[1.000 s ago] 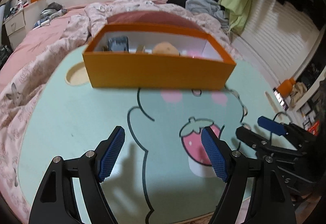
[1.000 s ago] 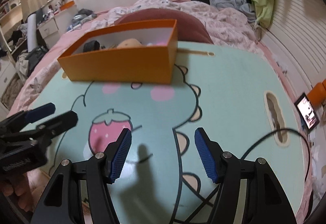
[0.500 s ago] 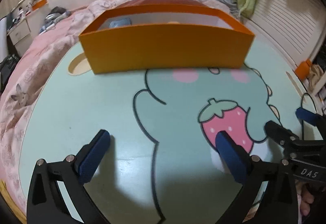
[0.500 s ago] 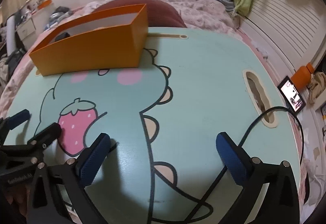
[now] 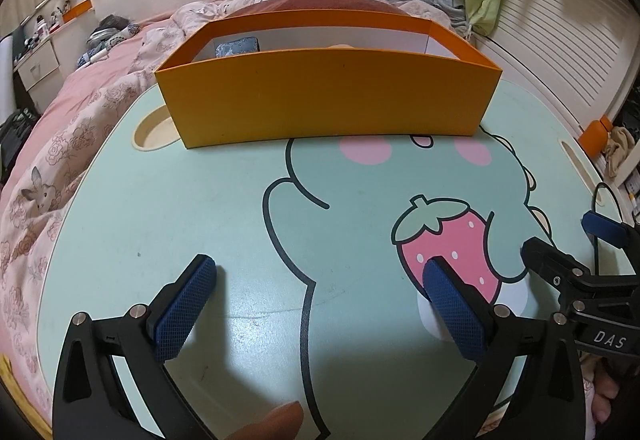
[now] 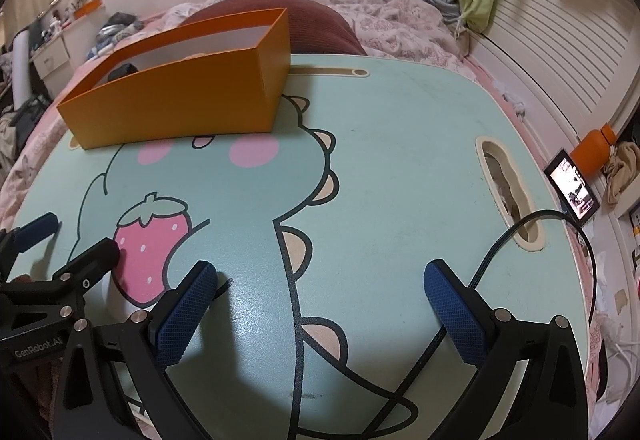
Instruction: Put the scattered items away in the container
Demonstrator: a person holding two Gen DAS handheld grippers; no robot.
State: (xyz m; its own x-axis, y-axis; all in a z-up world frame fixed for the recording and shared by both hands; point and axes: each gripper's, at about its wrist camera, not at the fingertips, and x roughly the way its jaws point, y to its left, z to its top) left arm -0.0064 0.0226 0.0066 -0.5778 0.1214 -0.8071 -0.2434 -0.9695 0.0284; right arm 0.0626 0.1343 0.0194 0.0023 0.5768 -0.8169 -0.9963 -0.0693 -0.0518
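Observation:
An orange box (image 5: 328, 95) stands at the far side of a mint-green lap table (image 5: 200, 199) printed with a dinosaur and strawberry. It also shows in the right wrist view (image 6: 176, 107). Inside it I see a blue-grey item (image 5: 236, 47) and the top of a tan item (image 5: 340, 46); the rest is hidden by the front wall. My left gripper (image 5: 320, 300) is open wide and empty, low over the table's near side. My right gripper (image 6: 320, 304) is open wide and empty beside it, to the right.
A black cable (image 6: 480, 268) runs from a slot (image 6: 508, 191) in the table's right side to near my right gripper. A phone (image 6: 572, 187) and orange bottle (image 6: 592, 147) sit to the right. Pink bedding (image 5: 60, 159) surrounds the table.
Both grippers have opened wider and dropped lower toward the table. The left view has come closer to the orange box; the right view has swung right.

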